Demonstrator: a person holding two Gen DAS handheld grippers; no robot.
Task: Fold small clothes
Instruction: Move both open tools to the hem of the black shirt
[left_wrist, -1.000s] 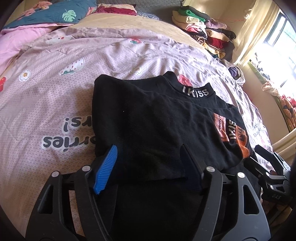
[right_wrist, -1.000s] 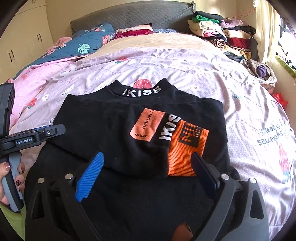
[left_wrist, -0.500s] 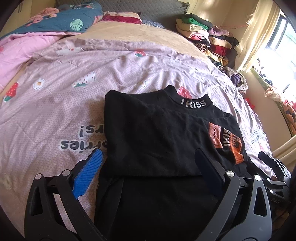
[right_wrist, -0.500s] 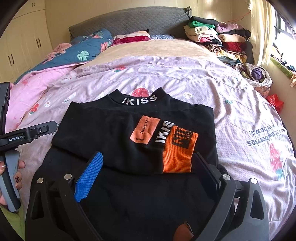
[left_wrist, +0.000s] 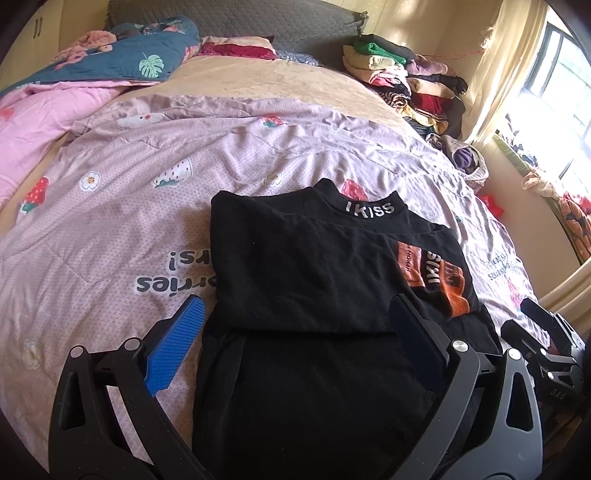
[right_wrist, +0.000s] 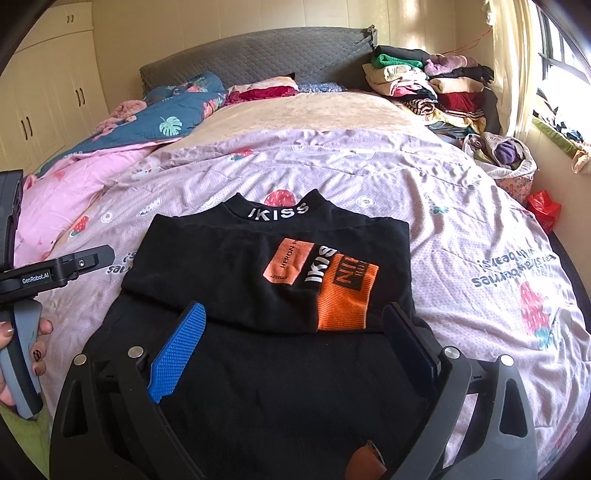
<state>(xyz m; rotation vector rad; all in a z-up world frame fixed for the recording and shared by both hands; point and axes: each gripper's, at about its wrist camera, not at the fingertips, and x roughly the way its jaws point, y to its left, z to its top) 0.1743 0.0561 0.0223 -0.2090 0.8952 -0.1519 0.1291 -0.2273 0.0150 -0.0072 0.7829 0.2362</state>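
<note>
A black top (left_wrist: 303, 266) with an "IKISS" collar lies flat on the lilac quilt (left_wrist: 147, 192), its sleeves folded across the chest; an orange cuff (right_wrist: 347, 295) lies on top. The lower body of the top (right_wrist: 295, 387) stretches toward me. My left gripper (left_wrist: 295, 332) is open and empty, hovering above the fold's near edge. My right gripper (right_wrist: 295, 332) is open and empty above the same edge, near the orange cuff. The right gripper also shows at the left wrist view's right edge (left_wrist: 546, 339); the left gripper also shows at the right wrist view's left edge (right_wrist: 55, 269).
A pile of folded clothes (right_wrist: 428, 85) sits at the bed's far right corner. A blue leaf-print blanket (right_wrist: 177, 114) and a pink quilt (right_wrist: 81, 173) lie at the far left. A bag of clothes (right_wrist: 506, 155) and a red bag (right_wrist: 543, 210) lie by the window.
Both grippers have pulled back and up from the top. The left gripper, which had its fingers around the folded edge, has opened wider and let go.
</note>
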